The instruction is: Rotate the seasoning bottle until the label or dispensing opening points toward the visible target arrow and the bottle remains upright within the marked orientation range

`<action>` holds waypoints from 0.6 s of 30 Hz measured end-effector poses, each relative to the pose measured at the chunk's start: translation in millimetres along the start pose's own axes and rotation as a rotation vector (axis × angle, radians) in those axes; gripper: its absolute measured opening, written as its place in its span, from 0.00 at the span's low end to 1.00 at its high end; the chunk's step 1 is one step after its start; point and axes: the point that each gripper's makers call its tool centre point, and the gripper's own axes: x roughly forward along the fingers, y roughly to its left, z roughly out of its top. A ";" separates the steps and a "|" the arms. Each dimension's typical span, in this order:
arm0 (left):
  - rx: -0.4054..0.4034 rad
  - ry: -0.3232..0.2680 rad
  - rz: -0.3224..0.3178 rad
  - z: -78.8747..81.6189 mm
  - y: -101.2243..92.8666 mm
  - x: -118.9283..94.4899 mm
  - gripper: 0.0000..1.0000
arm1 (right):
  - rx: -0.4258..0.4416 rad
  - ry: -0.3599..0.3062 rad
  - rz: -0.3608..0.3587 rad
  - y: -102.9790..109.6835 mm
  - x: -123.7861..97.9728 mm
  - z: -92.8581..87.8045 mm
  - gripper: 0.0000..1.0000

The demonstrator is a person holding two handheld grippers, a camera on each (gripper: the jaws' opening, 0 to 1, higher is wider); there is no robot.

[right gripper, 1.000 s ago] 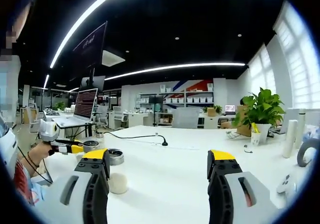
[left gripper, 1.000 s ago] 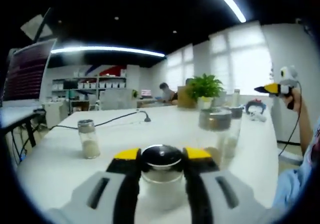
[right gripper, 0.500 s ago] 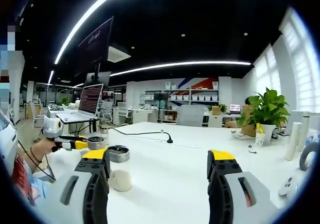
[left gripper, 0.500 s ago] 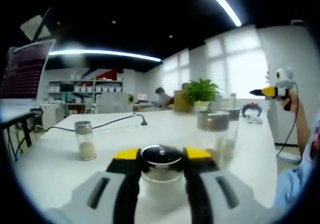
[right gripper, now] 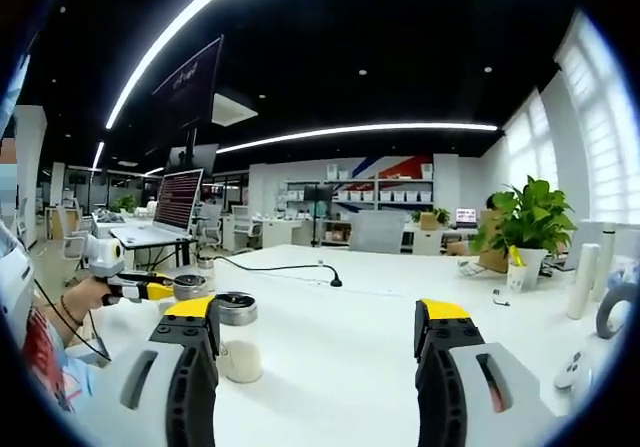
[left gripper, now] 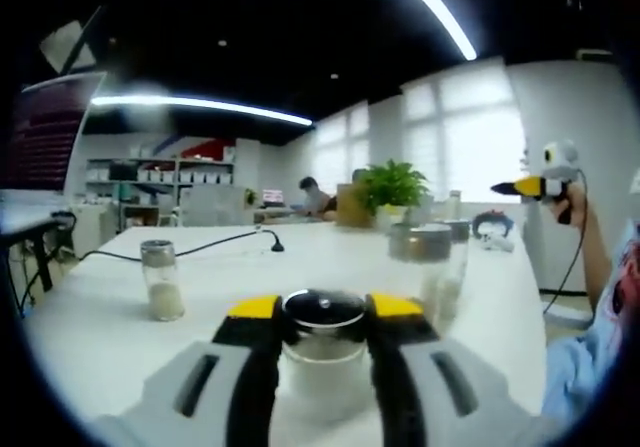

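left gripper view, left to right: a small seasoning jar (left gripper: 161, 280) stands apart on the white worktop (left gripper: 90, 332); the left tongs (left gripper: 322, 312) clamp the upright seasoning bottle (left gripper: 322, 352) at its dark cap; a steel-lidded jar (left gripper: 420, 267) stands behind. right gripper view: the right tongs (right gripper: 318, 319) gape wide, holding nothing.

The seasoning bottle (left gripper: 322, 342) is a clear glass jar with a dark, shiny round cap and pale powder in its lower part. It stands upright on the white worktop (left gripper: 120, 337), held at the cap and neck between the yellow-tipped jaws of the left gripper (left gripper: 322, 312). In the right gripper view the same bottle (right gripper: 181, 292) appears small at the far left, again upright.
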 end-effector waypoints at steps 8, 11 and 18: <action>-0.010 0.005 -0.065 0.3 -0.4 -0.4 0.34 | 0.001 -0.002 -0.018 -1.6 -4.7 0.2 0.82; -0.001 0.027 -0.080 0.2 -1.5 0.2 0.34 | 0.000 0.001 -0.023 -1.7 -6.8 -0.9 0.82; -0.009 0.052 -0.163 -0.9 -1.3 0.2 0.34 | -0.012 -0.002 -0.033 -3.3 -8.2 -0.4 0.82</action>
